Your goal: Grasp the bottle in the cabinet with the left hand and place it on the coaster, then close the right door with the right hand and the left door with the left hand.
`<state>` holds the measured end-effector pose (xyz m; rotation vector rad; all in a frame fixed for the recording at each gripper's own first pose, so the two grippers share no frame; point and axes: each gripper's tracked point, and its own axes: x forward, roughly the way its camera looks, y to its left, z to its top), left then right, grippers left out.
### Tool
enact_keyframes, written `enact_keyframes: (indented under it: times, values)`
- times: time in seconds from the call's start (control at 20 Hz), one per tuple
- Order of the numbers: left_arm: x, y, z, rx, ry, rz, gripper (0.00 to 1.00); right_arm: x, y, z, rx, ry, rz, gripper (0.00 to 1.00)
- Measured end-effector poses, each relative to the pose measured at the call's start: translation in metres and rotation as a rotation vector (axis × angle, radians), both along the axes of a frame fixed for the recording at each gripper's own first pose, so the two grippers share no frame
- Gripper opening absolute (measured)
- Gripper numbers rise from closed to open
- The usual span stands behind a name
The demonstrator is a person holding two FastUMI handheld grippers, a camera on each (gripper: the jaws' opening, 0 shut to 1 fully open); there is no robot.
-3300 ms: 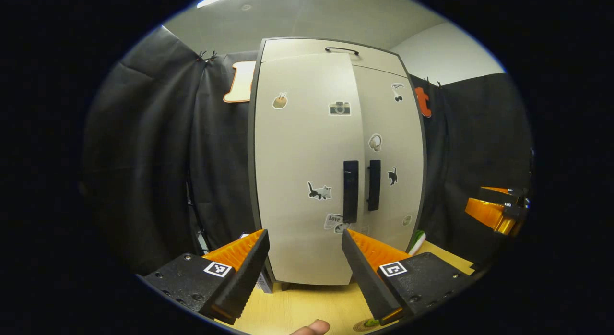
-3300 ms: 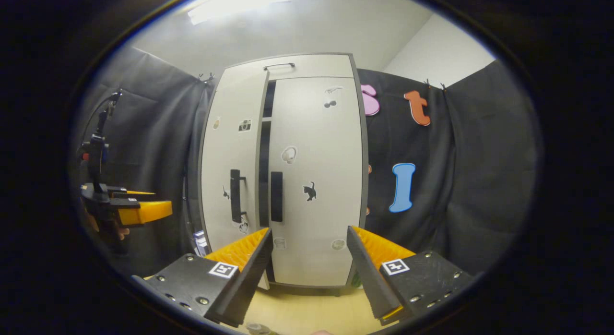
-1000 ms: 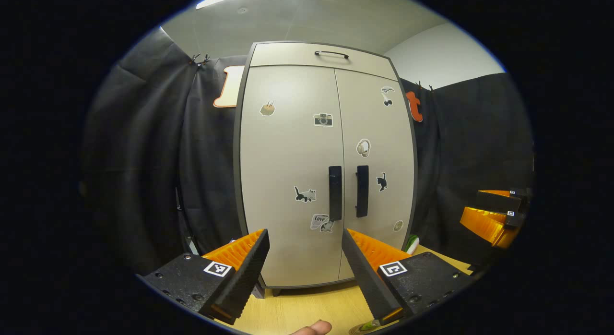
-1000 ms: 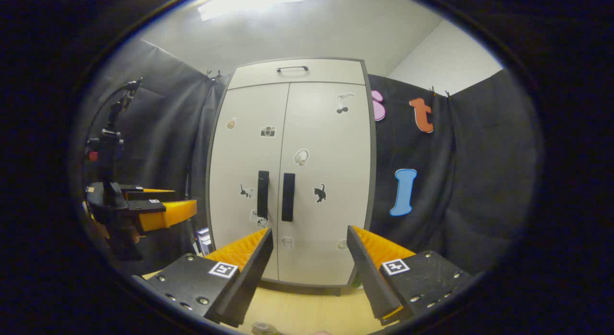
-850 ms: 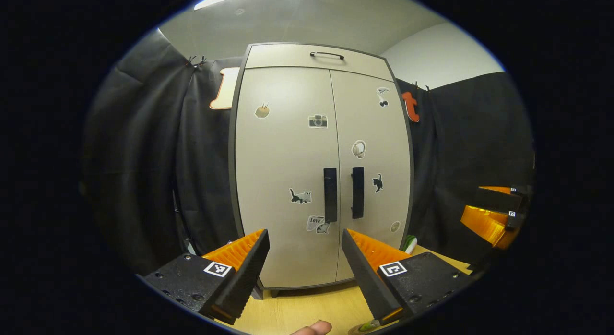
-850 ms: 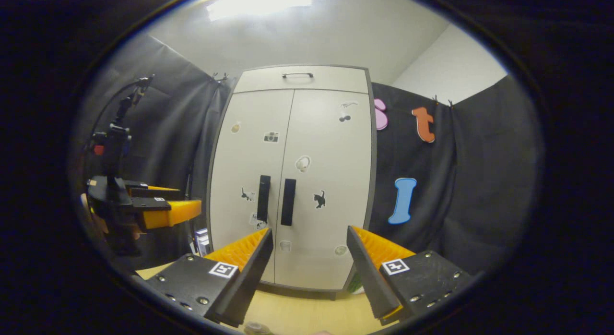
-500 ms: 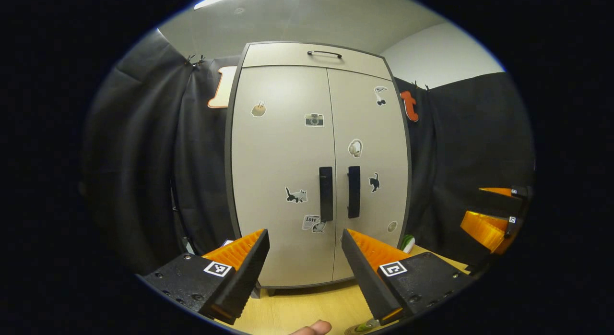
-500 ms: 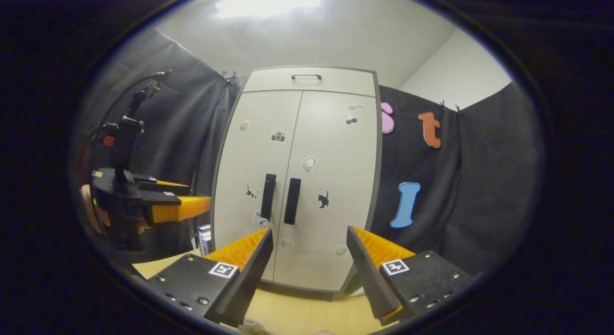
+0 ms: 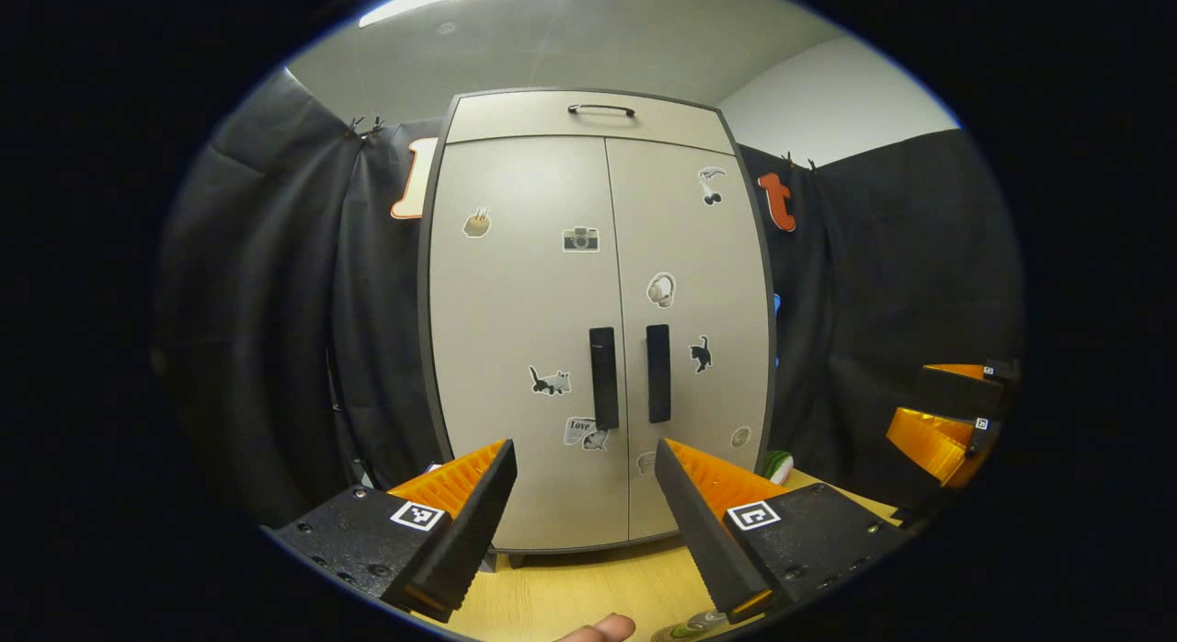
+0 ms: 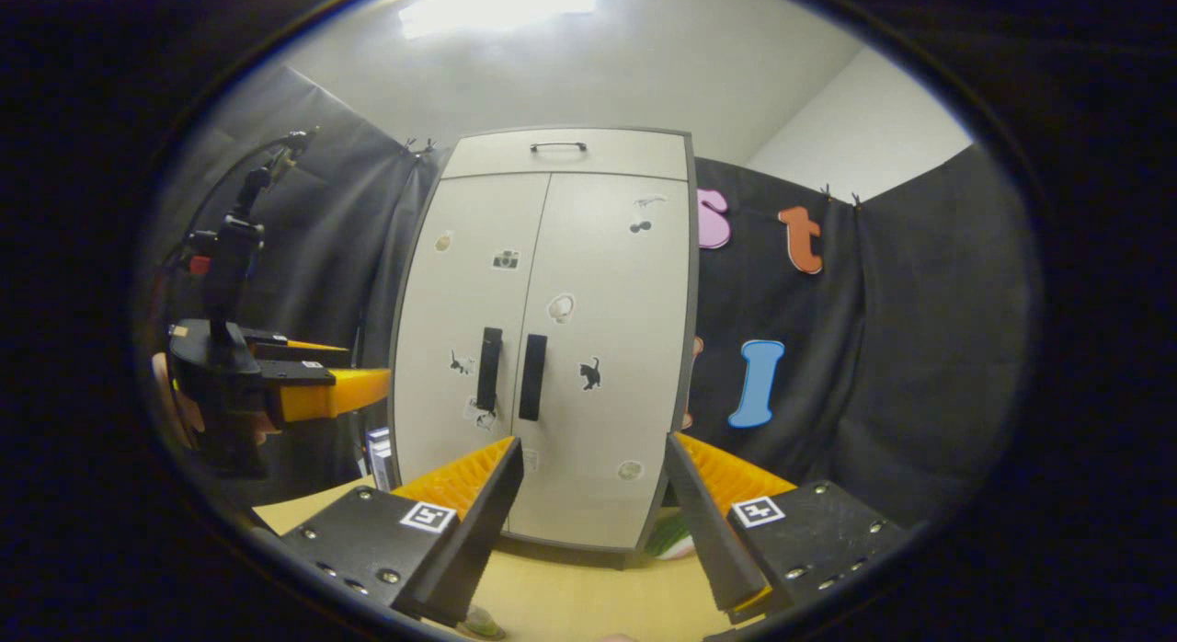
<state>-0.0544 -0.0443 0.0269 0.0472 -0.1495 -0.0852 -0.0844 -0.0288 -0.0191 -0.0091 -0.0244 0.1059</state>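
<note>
Both tongs gape empty, the left tongs [image 9: 585,495] and right tongs [image 10: 593,495] facing the closed cabinet [image 9: 598,320] ahead.

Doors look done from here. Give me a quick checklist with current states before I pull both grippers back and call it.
1. Left door flush with the cabinet front: ok.
2. Right door flush, no dark gap at the centre seam: ok.
3. Left gripper with jaws open, holding nothing, short of the doors: ok.
4. Right gripper with jaws open, holding nothing, short of the doors: ok.
5. Bottle on the coaster: cannot tell; just a sliver shows at the lower edge of the left gripper view.
6. Wooden table between grippers and cabinet free for retreat: ok.
</note>
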Motion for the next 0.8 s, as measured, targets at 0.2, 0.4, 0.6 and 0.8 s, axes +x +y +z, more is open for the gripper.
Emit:
enact_keyframes:
  times: [0.2, 0.4, 0.6, 0.8]
  values:
    - [-0.006, -0.019, 0.002, -0.017, 0.005, 0.016, 0.96, -0.010, -0.019, -0.002, 0.024, -0.007, 0.016, 0.93]
    - [-0.016, -0.034, 0.008, -0.019, -0.008, 0.056, 0.96, -0.018, -0.046, -0.007, 0.039, 0.003, 0.018, 0.94]
    - [-0.029, -0.046, 0.009, -0.037, -0.029, 0.097, 0.96, -0.022, -0.065, -0.008, 0.056, -0.003, 0.024, 0.93]
    - [-0.035, -0.048, 0.005, -0.038, -0.018, 0.099, 0.96, -0.021, -0.067, -0.011, 0.069, -0.003, 0.027, 0.94]
